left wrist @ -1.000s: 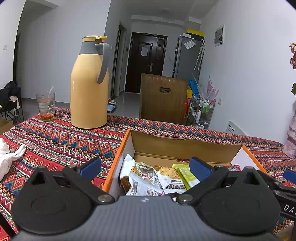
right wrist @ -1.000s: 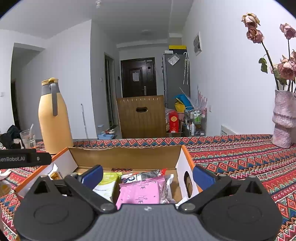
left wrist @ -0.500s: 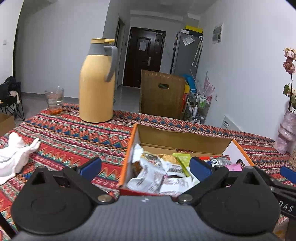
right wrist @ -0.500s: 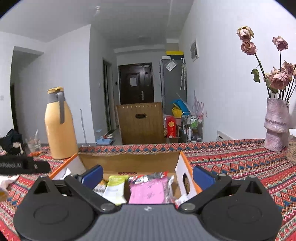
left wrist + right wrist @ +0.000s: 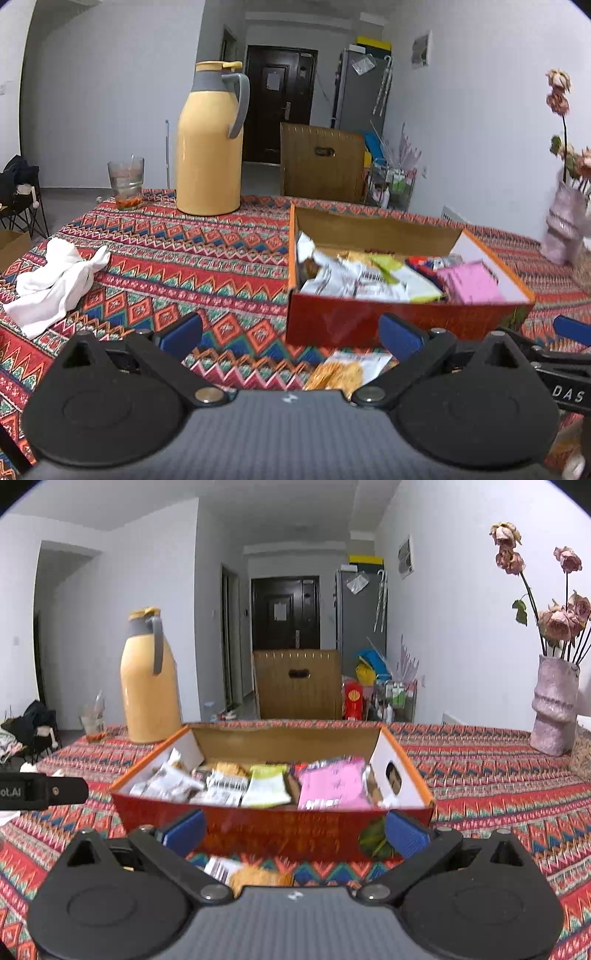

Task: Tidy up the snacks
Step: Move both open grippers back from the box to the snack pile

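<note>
Both grippers are hanging low over the patterned tablecloth, each with its blue pads spread wide and nothing between them. The left gripper is sitting at about seven o'clock from the snack box; the right gripper is facing the box's red front wall squarely, from six o'clock.

The box is standing open on the cloth, packed with wrappers: white crinkled packets at the left end, a pale green pack in the middle, a pink packet toward the right. Motion blur is smearing their print, so no labels are readable. One loose snack packet is lying on the cloth just in front of the box, half hidden under the gripper bodies in both views; only an orange, biscuit-like patch and a white end are showing.

Beyond the box at eleven o'clock a yellow thermos jug is standing, with a drinking glass to its left. A crumpled white cloth is lying at nine o'clock. At two o'clock a pink vase of dried roses is partly cut off by the frame edge.
</note>
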`<state>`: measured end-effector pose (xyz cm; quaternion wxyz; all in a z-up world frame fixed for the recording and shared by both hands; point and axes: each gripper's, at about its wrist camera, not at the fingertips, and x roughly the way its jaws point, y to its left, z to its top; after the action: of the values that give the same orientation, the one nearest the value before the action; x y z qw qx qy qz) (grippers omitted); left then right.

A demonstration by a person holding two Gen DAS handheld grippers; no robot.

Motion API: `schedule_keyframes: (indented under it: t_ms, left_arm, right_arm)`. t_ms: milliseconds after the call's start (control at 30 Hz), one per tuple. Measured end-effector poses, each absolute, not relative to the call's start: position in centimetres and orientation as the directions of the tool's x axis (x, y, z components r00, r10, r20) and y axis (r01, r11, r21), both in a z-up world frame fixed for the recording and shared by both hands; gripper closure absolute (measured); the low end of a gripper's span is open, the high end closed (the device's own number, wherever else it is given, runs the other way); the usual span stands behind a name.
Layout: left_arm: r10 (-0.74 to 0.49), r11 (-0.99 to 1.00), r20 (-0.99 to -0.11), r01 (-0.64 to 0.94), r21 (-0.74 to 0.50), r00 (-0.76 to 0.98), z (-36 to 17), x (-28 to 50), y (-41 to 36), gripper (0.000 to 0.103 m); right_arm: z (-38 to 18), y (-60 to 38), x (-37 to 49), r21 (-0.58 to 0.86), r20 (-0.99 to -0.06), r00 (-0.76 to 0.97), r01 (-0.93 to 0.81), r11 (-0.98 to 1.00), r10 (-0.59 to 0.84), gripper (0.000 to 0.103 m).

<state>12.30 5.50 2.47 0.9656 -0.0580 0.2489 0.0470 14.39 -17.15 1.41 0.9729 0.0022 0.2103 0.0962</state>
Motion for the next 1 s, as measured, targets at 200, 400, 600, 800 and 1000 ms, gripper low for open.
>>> schedule_keyframes:
  t_ms: [200,400,600,800,1000]
  left_arm:
    - [0.040,0.993,-0.479,-0.088,-0.078,0.877,0.7,11.5,5.9,0.000]
    - [0.041,0.994,-0.461,-0.085,-0.074,0.887,-0.7,11.3,6.2,0.000]
    - [0.028,0.990,-0.462,-0.088,-0.110,0.887,-0.8,11.2,6.9,0.000]
    - [0.019,0.985,-0.457,-0.093,-0.142,0.889,-0.6,11.0,7.5,0.000]
    - [0.015,0.986,-0.454,-0.089,-0.143,0.891,-0.6,10.9,7.4,0.000]
  right_arm:
    - [0.0,-16.8,13.0,0.034,-0.467,0.870,-0.160,0.986,0.158,0.000]
    - [-1.1,-16.6,12.7,0.045,-0.509,0.849,-0.138,0.989,0.142,0.000]
    - [-0.8,-16.0,13.1,0.094,-0.558,0.817,-0.109,0.990,0.143,0.000]
    - [-1.3,-14.6,13.4,0.036,-0.625,0.777,-0.065,0.997,0.073,0.000]
    - [-2.0,-14.2,13.8,0.017,-0.669,0.743,-0.019,1.000,0.025,0.000]
